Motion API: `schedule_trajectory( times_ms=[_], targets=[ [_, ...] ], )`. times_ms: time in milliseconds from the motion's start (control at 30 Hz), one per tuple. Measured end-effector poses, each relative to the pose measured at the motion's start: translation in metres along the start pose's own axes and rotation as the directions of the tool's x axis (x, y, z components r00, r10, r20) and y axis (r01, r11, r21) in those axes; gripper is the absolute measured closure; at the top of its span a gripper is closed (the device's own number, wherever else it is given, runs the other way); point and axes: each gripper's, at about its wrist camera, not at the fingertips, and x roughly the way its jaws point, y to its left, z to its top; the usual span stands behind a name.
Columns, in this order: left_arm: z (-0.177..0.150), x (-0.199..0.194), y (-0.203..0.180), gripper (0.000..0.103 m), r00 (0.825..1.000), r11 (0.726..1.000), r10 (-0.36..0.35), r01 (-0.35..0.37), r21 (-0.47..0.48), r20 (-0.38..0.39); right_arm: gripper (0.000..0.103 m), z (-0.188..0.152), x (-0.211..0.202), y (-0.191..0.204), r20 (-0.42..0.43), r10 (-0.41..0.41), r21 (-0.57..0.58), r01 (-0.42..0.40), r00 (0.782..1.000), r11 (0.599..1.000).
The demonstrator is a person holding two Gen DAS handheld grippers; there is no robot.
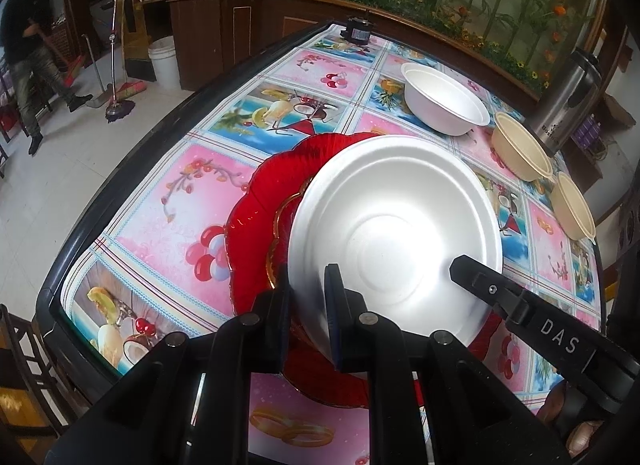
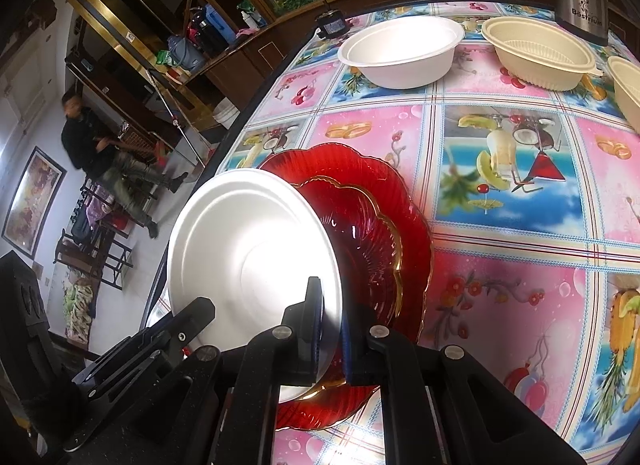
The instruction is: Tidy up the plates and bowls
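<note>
Fingers of my left gripper (image 1: 308, 297) and right gripper (image 2: 332, 329) clamp the tilted white plate's (image 1: 394, 233) near rim, seemingly just above the red plates (image 1: 256, 221).

The left gripper (image 1: 308, 305) fills the lower middle of its own view, angled steeply downward, its two black fingers (image 1: 334, 305) drawn close together and pinching the near rim of a white plate (image 1: 394, 233) between their blue pads. The right gripper (image 2: 330, 329) sits at the bottom centre of its view, likewise tilted down, its fingers (image 2: 312, 321) clamped on the same plate's rim. Each gripper shows in the other's view: the right one enters from the lower right of the left view, the left one from the lower left of the right view.
</note>
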Motion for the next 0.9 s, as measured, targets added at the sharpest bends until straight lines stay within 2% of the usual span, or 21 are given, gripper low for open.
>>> schedule_trajectory(
  times_ms=[300,767,833,900],
  targets=[
    [-0.0006,0.0007,0.0007,0.090,1.000,1.000,-0.003,0.003,-0.008,-0.008,0.091,-0.0022,0.0060,-0.0002,-0.033,-0.022,-0.003,0.022,0.999,1.000],
    [0.0010,-0.0008,0.0007,0.089,1.000,1.000,-0.008,0.008,-0.016,-0.014,0.088,-0.0023,0.0039,0.0021,-0.032,-0.043,-0.012,0.043,0.999,0.999],
    [0.0020,-0.0023,0.0014,0.083,1.000,1.000,-0.012,0.012,-0.022,-0.014,0.067,-0.0016,0.0032,0.0023,-0.029,-0.057,-0.012,0.057,0.998,0.998],
    [0.0032,-0.0050,0.0028,0.075,1.000,0.999,-0.012,0.012,-0.032,-0.005,0.061,-0.0014,-0.0003,0.0032,-0.012,-0.038,-0.013,0.037,0.999,0.999]
  ],
)
